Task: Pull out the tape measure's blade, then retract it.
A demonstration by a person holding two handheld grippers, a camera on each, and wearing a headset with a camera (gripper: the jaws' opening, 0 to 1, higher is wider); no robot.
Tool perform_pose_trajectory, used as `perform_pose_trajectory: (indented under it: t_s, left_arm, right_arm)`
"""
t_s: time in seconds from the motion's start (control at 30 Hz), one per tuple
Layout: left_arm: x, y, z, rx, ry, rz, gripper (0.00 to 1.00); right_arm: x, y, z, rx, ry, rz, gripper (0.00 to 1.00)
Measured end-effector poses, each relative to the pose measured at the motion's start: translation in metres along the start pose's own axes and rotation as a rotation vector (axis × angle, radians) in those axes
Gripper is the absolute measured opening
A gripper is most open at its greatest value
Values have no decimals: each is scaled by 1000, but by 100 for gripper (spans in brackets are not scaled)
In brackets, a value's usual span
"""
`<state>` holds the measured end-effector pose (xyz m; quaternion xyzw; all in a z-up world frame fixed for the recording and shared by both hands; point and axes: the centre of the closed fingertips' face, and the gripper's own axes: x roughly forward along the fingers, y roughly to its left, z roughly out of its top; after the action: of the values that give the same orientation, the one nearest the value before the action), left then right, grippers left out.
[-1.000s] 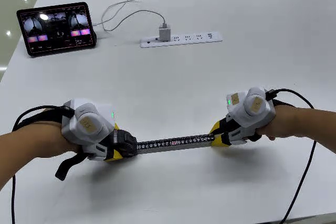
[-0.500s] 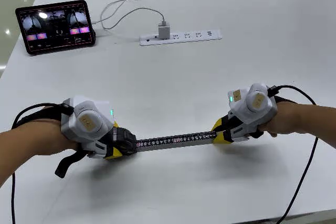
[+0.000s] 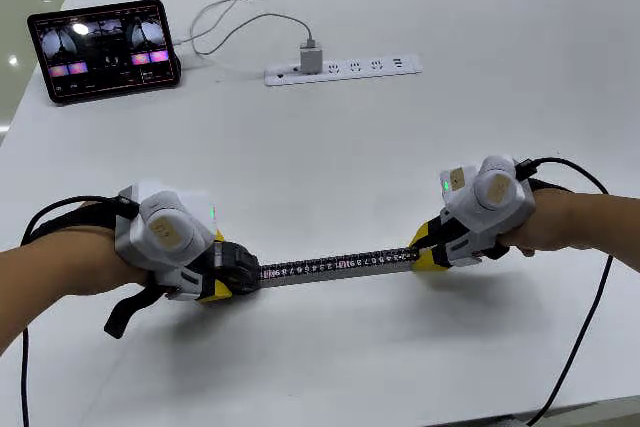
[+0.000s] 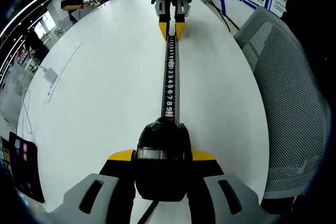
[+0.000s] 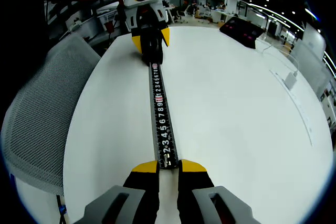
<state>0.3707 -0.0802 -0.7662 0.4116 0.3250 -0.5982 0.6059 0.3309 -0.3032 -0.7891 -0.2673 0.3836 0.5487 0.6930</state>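
Head view: the left hand [image 3: 85, 262] reaches in from 9 o'clock and the right hand [image 3: 545, 222] from 3 o'clock. Each is wrapped round a gripper held low over the white desk [image 3: 330, 167]. The left gripper [image 3: 232, 273] and right gripper [image 3: 424, 250] point at each other, with the blade [image 3: 335, 266] stretched level between them. A tablet [image 3: 103, 50] sits at 10 o'clock and a power strip [image 3: 345, 69] at 12.

Left gripper view: the jaws clamp the black tape measure [image 4: 163, 156] at 6 o'clock, and the blade runs toward 12.

Right gripper view: the jaws are nearly closed, pinching the blade's tip at 6 o'clock.
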Motion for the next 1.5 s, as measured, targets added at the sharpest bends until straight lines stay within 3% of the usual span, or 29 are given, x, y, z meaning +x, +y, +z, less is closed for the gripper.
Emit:
perform_pose_trajectory:
  t_s: [0.9,1.5]
  left_arm:
    - [0,1,0,-2,-1,3,32]
    - [2,2,0,-10,-17,3,33]
  right_arm:
    - [-14,-6,-18,12,26,-8,8]
    - [-12,-4,-15,11,30,16,10]
